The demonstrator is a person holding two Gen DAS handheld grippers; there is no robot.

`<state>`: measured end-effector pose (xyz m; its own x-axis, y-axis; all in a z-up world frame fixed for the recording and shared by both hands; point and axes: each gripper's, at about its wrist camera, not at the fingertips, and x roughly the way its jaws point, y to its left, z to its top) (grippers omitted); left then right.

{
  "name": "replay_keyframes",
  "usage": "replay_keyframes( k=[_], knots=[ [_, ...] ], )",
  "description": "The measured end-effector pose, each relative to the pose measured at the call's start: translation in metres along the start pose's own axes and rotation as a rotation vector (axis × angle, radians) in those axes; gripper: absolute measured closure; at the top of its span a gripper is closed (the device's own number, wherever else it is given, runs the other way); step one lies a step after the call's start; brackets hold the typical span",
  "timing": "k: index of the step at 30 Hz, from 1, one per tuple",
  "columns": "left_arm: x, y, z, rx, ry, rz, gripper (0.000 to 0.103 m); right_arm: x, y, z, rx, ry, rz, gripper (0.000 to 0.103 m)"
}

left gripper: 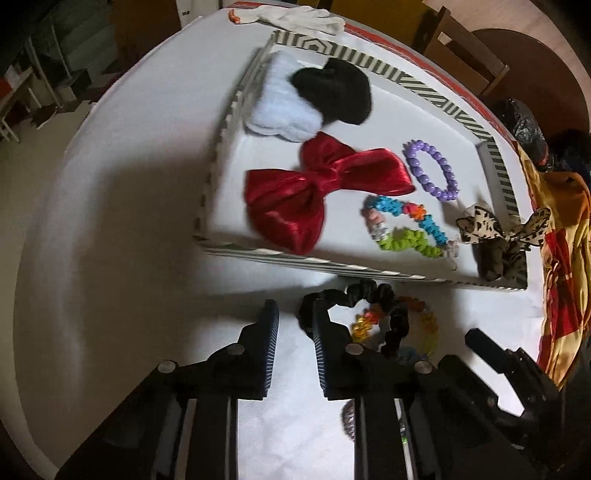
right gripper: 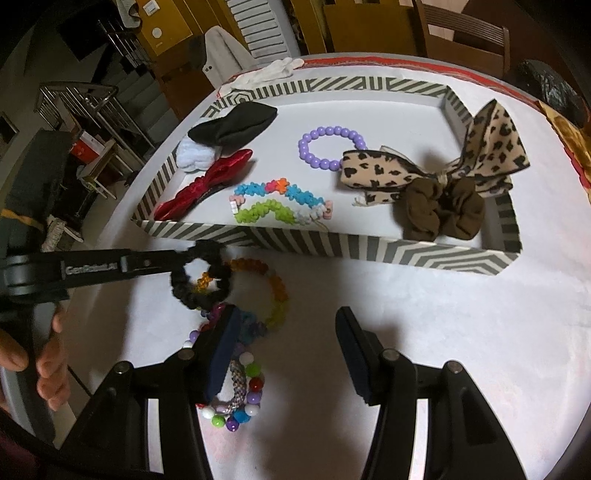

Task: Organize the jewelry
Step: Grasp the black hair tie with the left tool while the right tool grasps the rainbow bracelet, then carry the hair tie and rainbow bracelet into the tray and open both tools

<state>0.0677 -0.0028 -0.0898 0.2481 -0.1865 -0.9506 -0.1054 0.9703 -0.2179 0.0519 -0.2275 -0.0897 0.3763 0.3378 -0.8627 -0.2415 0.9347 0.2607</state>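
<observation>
A black scrunchie (left gripper: 373, 293) (right gripper: 201, 280) lies on the white tablecloth just in front of the striped tray (left gripper: 295, 260) (right gripper: 332, 247). My left gripper (left gripper: 295, 308) (right gripper: 183, 256) points down at the scrunchie's rim. The rim rests against one finger, a strip of cloth shows beside the other, and the jaws stand narrowly apart. A rainbow bead bracelet (left gripper: 430, 325) (right gripper: 279, 291) lies partly under the scrunchie. My right gripper (right gripper: 288, 315) hovers open over bare cloth, with more bead bracelets (right gripper: 242, 398) under its left finger.
In the tray lie a red bow (left gripper: 314, 184), a black bow on white fluff (left gripper: 332, 92), a purple bead bracelet (right gripper: 328, 147), a multicoloured bracelet (right gripper: 277, 206) and a leopard bow with a brown scrunchie (right gripper: 443, 210). A white glove (left gripper: 306, 18) lies behind; yellow-red cloth (left gripper: 561, 258) lies at the right.
</observation>
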Motion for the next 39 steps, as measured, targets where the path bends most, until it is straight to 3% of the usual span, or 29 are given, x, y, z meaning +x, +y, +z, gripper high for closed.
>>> replay_keyframes(
  k=[2,6,9,12,14,15,16,17,24,28,39],
  knots=[
    [-0.003,0.004,-0.001,-0.004,-0.007,0.018,0.078,0.002,0.002,0.001,-0.006,0.002,0.003,0.046],
    [-0.003,0.009,0.001,-0.014,0.010,-0.033,0.077,0.010,0.008,0.007,-0.040,0.004,-0.022,0.048],
    [0.003,0.003,0.003,0.007,0.024,-0.044,0.067,0.019,0.010,0.011,-0.051,0.011,-0.047,0.059],
    [0.004,-0.008,0.001,0.048,0.005,-0.013,0.065,0.024,0.016,0.015,-0.083,0.006,-0.084,0.068],
    [0.004,-0.013,0.000,0.056,-0.008,0.004,0.065,0.027,0.022,0.016,-0.122,0.005,-0.111,0.080],
    [0.004,-0.014,0.000,0.055,-0.013,0.008,0.068,0.027,0.024,0.016,-0.141,0.004,-0.124,0.092],
    [0.004,-0.014,-0.001,0.058,-0.018,0.014,0.074,0.027,0.025,0.015,-0.151,0.002,-0.131,0.093],
    [0.006,-0.014,-0.002,0.068,-0.011,0.014,0.090,0.026,0.025,0.015,-0.155,0.001,-0.128,0.094],
    [-0.018,-0.005,-0.005,0.043,-0.052,-0.063,0.090,-0.013,0.013,0.019,-0.084,-0.059,-0.015,0.094],
    [-0.038,-0.006,-0.004,0.037,-0.074,-0.103,0.090,-0.044,0.016,0.026,-0.101,-0.098,0.005,0.094],
    [-0.089,-0.039,0.012,0.090,-0.190,-0.109,0.090,-0.111,0.014,0.048,-0.139,-0.208,-0.030,0.094]
  ],
)
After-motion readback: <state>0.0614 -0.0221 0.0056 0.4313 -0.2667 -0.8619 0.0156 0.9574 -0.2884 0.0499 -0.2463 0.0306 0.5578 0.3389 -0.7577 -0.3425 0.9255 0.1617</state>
